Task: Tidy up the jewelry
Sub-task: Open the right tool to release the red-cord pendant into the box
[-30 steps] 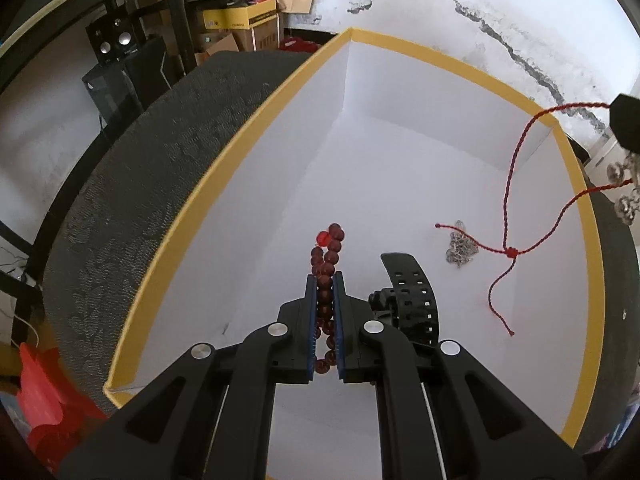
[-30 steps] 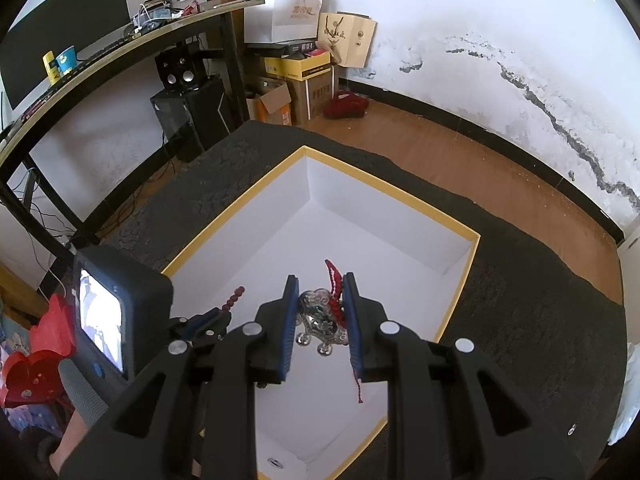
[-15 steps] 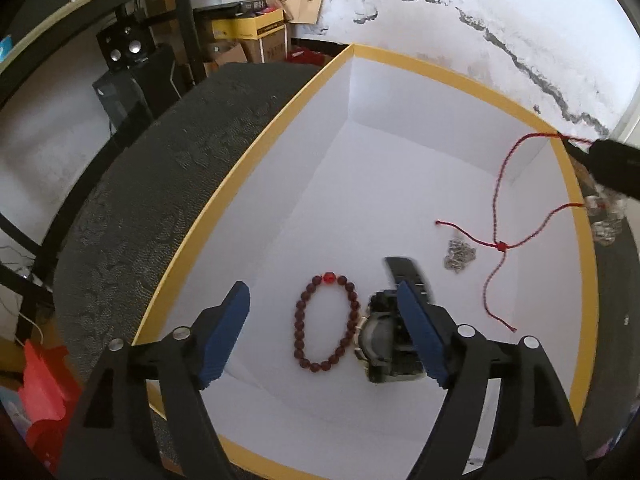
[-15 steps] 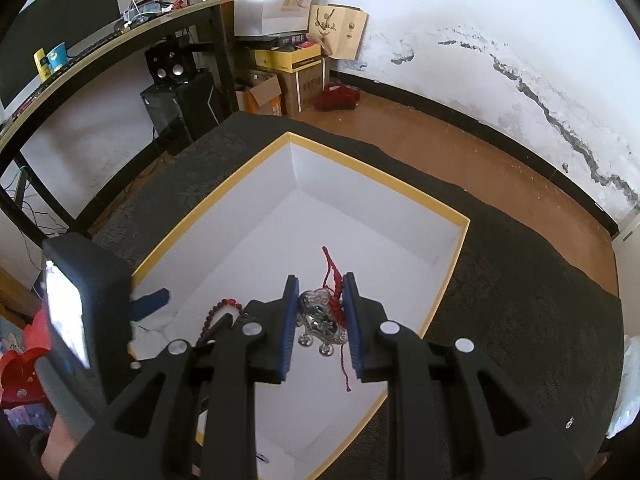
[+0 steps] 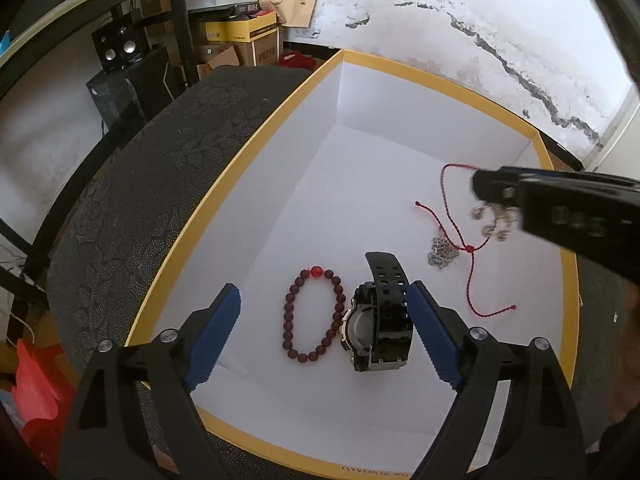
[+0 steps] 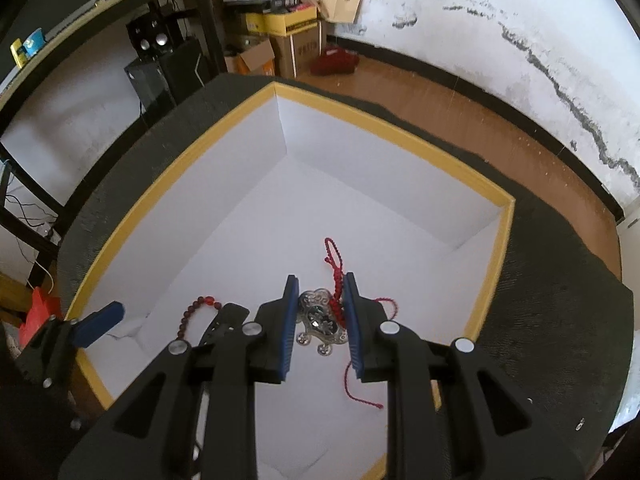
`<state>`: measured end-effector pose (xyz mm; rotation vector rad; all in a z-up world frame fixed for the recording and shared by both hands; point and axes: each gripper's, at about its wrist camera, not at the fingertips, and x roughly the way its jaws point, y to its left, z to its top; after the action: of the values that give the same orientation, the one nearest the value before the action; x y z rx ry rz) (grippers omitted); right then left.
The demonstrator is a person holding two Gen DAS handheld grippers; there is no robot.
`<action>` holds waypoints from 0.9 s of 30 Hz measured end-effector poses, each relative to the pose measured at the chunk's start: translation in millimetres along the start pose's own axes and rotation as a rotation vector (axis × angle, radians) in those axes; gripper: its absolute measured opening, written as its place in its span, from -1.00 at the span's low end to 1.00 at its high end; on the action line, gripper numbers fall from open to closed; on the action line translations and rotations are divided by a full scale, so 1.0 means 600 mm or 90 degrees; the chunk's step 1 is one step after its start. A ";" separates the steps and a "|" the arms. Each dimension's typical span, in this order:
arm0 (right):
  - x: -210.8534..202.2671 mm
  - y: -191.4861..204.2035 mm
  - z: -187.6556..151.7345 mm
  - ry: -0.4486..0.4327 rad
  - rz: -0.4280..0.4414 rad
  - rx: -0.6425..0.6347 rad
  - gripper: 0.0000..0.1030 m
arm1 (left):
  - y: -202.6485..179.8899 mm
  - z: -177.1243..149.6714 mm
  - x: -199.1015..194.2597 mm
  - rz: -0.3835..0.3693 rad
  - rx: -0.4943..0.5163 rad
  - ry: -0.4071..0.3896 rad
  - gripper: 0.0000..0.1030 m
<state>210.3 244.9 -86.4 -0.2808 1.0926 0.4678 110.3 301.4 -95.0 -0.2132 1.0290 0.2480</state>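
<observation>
A yellow-rimmed white box (image 5: 224,216) sits on a dark patterned bench (image 5: 160,168) in a cluttered room. A black watch (image 5: 378,320), a red bead bracelet (image 5: 314,314) beside it at 9 o'clock, and a silver chain (image 5: 440,252) at 1 o'clock already lie inside. The left hand-held gripper (image 5: 324,340) hangs empty, spread wide; the right hand-held gripper (image 6: 320,316) pinches a silver pendant (image 6: 320,320) on red cord (image 6: 334,264) above the box, seemingly the last piece.

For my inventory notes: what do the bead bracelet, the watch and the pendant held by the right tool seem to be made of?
Bead bracelet: dark red round beads, slightly glossy, perhaps wood or stone; one brighter, translucent-looking bead. Watch: matte black perforated strap, probably rubber or resin. Pendant: embossed shiny silver-coloured metal, on a red braided cord.
</observation>
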 end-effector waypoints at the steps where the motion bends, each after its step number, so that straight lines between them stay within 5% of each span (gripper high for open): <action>1: 0.008 0.001 0.001 0.006 -0.001 0.000 -0.56 | 0.000 0.000 0.000 0.000 0.001 0.000 0.62; 14: 0.065 -0.003 0.011 0.054 -0.003 0.008 -0.53 | 0.002 -0.001 0.000 -0.005 0.004 -0.001 0.62; 18: 0.059 -0.005 0.014 0.041 0.000 0.006 0.36 | 0.003 -0.001 0.001 -0.005 0.001 0.001 0.62; 21: 0.050 -0.006 0.016 0.033 0.004 0.007 0.38 | 0.004 0.000 0.001 -0.005 -0.001 0.000 0.62; 27: 0.022 -0.011 0.014 0.020 0.016 0.004 0.74 | 0.003 0.000 -0.001 -0.012 -0.005 -0.002 0.72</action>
<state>225.2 245.9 -94.4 -0.2704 1.1297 0.4831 109.4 302.9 -94.7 -0.2285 1.0224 0.2352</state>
